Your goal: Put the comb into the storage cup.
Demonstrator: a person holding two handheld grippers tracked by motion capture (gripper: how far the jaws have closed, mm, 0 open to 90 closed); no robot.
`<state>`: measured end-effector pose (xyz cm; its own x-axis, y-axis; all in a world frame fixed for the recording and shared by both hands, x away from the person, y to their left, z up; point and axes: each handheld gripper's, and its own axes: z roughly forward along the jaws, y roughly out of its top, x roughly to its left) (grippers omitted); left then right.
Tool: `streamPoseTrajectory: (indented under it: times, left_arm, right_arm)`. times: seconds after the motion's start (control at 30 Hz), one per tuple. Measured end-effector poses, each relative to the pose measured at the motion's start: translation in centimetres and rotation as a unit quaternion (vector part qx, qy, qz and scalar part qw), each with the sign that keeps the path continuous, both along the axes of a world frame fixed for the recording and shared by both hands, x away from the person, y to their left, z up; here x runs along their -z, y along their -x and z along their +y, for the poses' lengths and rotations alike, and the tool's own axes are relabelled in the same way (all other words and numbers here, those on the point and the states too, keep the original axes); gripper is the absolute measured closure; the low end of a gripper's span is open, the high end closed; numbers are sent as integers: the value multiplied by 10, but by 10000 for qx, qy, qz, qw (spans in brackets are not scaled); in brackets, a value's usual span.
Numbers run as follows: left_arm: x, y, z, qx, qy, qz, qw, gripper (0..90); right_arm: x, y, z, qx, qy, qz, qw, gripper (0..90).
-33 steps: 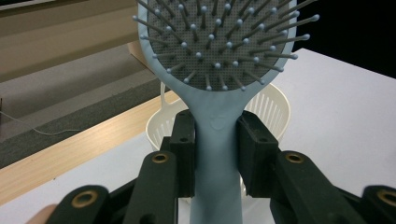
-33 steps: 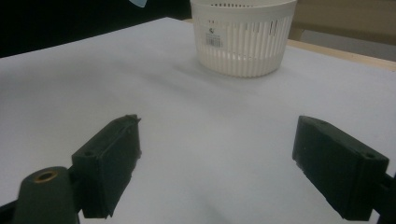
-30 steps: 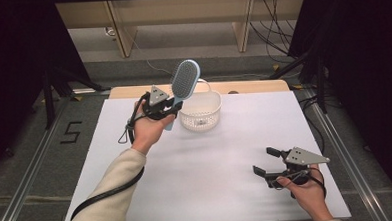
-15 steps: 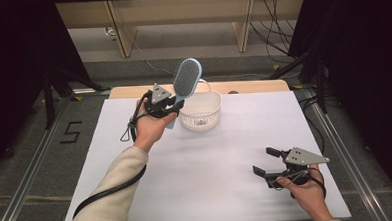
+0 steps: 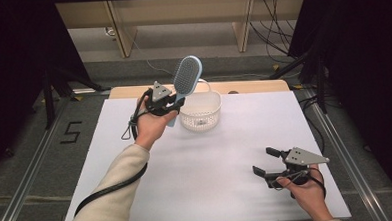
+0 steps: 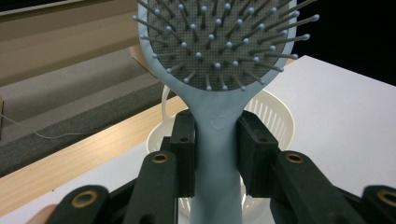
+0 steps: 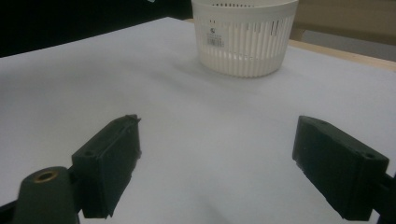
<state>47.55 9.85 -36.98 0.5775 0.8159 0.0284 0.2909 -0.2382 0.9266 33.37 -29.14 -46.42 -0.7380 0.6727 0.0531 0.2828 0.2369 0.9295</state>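
A light blue hairbrush (image 5: 186, 77) with grey bristles (image 6: 219, 42) is held upright by its handle (image 6: 217, 154). My left gripper (image 5: 173, 107) is shut on that handle, raised just left of a white slatted basket (image 5: 200, 111) at the back middle of the table. The basket's rim (image 6: 278, 112) lies right behind and below the brush in the left gripper view. My right gripper (image 5: 265, 161) rests low near the front right of the table, open, nothing between its jaws. From there the basket (image 7: 245, 35) stands far ahead.
A white sheet (image 5: 216, 159) covers the table, with a wooden strip (image 5: 248, 86) along its far edge. Dark tripod legs and cables (image 5: 302, 61) stand off the back right. A floor mark "5" (image 5: 71, 132) lies left of the table.
The left gripper and hairbrush have shifted slightly toward the basket. The right gripper has not moved.
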Motion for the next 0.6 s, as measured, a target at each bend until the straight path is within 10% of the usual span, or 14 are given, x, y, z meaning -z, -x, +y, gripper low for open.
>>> streamPoseTrajectory:
  times: [0.6]
  left_arm:
    - [-3, -6, -6, 43, -11, -79, 10000, 699]
  right_arm:
    - [0, 0, 0, 3, 0, 19, 10000, 159]
